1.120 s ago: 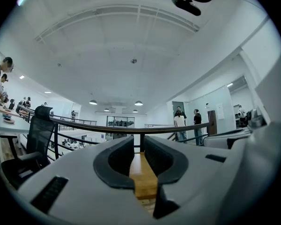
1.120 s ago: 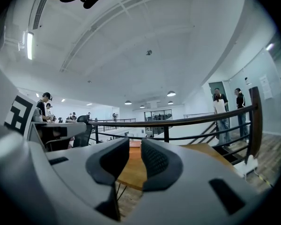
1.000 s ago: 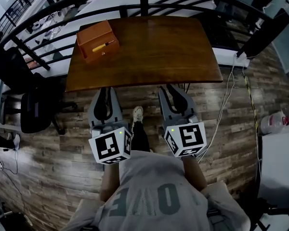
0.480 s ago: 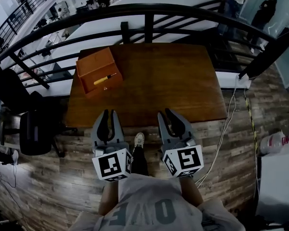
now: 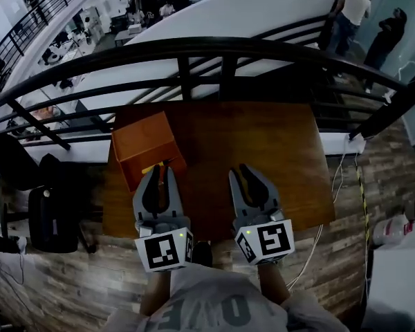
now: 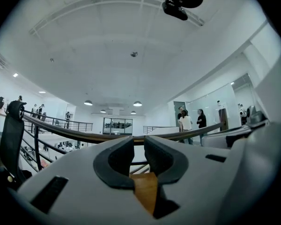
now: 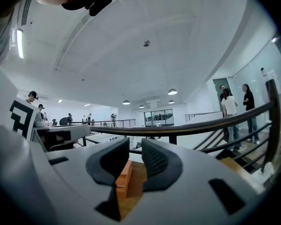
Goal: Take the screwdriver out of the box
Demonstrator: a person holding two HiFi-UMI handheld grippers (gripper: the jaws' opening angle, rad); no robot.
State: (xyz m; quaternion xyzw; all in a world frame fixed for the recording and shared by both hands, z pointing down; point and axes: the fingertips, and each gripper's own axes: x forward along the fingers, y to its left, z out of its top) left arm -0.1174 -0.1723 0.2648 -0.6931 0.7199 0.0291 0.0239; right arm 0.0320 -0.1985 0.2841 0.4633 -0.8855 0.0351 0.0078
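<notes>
- Toward the left end of the counter (image 5: 283, 151) stands the orange box (image 5: 144, 138), close enough to the near edge for us to reach into it.
- Its screwdriver (image 5: 151, 167) has not come out yet. We see only a bit of yellow handle, just beside the tips of the left claw (image 5: 160, 172).
- Our left claw hangs over the box's near side, its jaws a narrow slit apart with nothing between them. We judge it sits there because it is the one closer to the tool, and it would have to widen before closing on the handle.
- Our right claw (image 5: 244, 173) hovers over bare wood, apart from the box. Its jaws are likewise almost together and empty, and it seems to be held aside so the reach stays clear.
- Behind the counter runs a dark railing (image 5: 221, 47), which leaves only the near side for our approach.
</notes>
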